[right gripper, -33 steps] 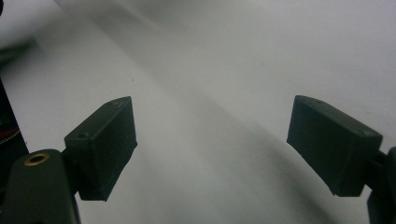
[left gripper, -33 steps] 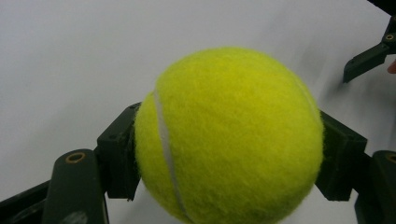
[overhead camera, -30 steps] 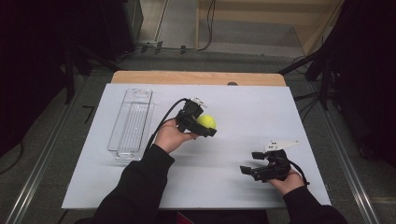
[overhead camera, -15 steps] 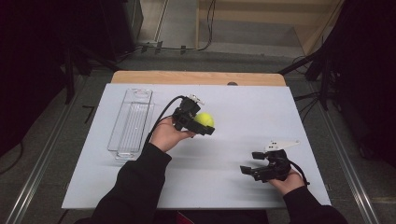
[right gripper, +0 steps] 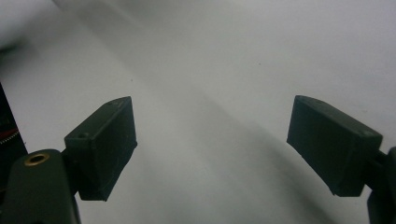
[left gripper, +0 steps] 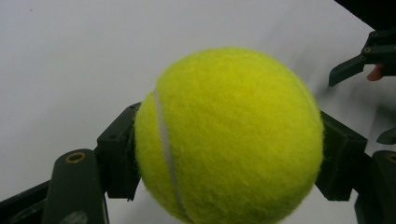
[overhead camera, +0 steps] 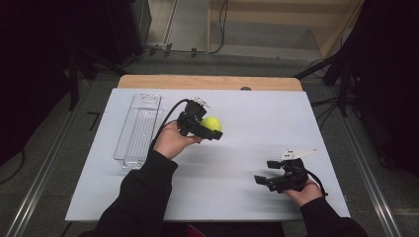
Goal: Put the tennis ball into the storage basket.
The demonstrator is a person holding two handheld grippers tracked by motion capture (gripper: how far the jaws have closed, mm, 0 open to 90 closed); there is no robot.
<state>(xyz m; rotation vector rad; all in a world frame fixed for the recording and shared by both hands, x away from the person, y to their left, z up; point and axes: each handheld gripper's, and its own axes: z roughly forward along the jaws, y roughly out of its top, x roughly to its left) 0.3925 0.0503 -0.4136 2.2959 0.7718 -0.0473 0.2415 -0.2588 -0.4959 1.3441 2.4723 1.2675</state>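
My left tool point(overhead camera: 211, 129) sits a little above and left of the middle of the high view, and its jaws are clamped on a yellow tennis ball point(overhead camera: 212, 123). In the left gripper view the ball point(left gripper: 229, 140) takes up most of the frame, pressed between the two black pads, one at the lower left and one at the right edge, with its white seam curving down its left side. The ball looks held clear of the white counter point(overhead camera: 257, 113), though I cannot tell how high.

My right tool point(overhead camera: 271, 174) is at the lower right of the high view, well apart from the ball, with my hand point(overhead camera: 302, 191) behind it and its grey three-cornered plate pointing toward the right edge of the frame. Its jaws stand wide with nothing between them: in the right gripper view the two pads point(right gripper: 102, 149) sit far apart at the lower left and lower right, with bare counter point(right gripper: 224, 70) in the gap. The tip of this tool point(left gripper: 362, 63) also peeks in at the upper right of the left gripper view.

A clear plastic tray point(overhead camera: 139, 129) lies lengthwise on the counter at the left of the high view, near my left hand point(overhead camera: 173, 143) but apart from it. My dark sleeves come in from the bottom edge.
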